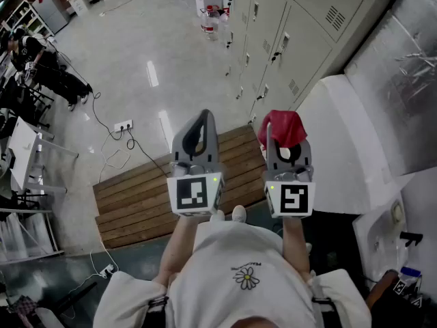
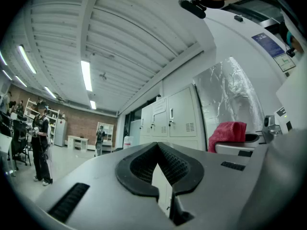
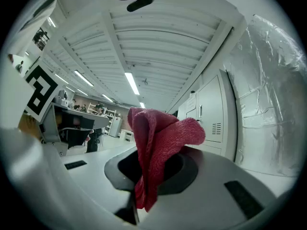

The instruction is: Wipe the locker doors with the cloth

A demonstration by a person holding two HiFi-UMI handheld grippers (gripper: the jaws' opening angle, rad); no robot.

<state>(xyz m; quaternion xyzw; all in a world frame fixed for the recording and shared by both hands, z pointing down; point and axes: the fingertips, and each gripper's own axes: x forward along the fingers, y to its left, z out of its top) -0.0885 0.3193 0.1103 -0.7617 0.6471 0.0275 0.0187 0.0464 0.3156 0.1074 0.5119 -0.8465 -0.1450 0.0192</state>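
A person (image 1: 239, 279) in a white top holds both forearms (image 1: 179, 248) out ahead of the chest, side by side and roughly level, a gripper in each hand. The right gripper (image 1: 278, 142) carries the cloth (image 3: 154, 152). Its fingers (image 3: 187, 172) are clamped on a fold of the red towelling, which bunches up and flops over the tips. That puts a free wad in front, apparently so the fabric rather than the tool would meet the metal. The left gripper (image 2: 157, 148) rides just beside it with nothing in it, its fingers (image 2: 136, 169) pressed together tip to tip. It looks to be held alongside as a spare, out of the cloth's way. Both tools point forward and somewhat upward, since each gripper view takes in much of the ceiling. Below them lies a wooden platform (image 1: 147, 197) on the pale floor (image 1: 130, 53). The lockers (image 1: 287, 39) stand ahead and to the right, well apart from the cloth, their grey doors shut. Nothing touches them, so wiping seems not yet begun. Judged from this stance, the right arm has to swing right and reach out before the cloth can bear on a door. Foil sheeting (image 1: 410, 80) covers the wall beside the lockers, and people (image 1: 41, 67) stand at the far end of the room.
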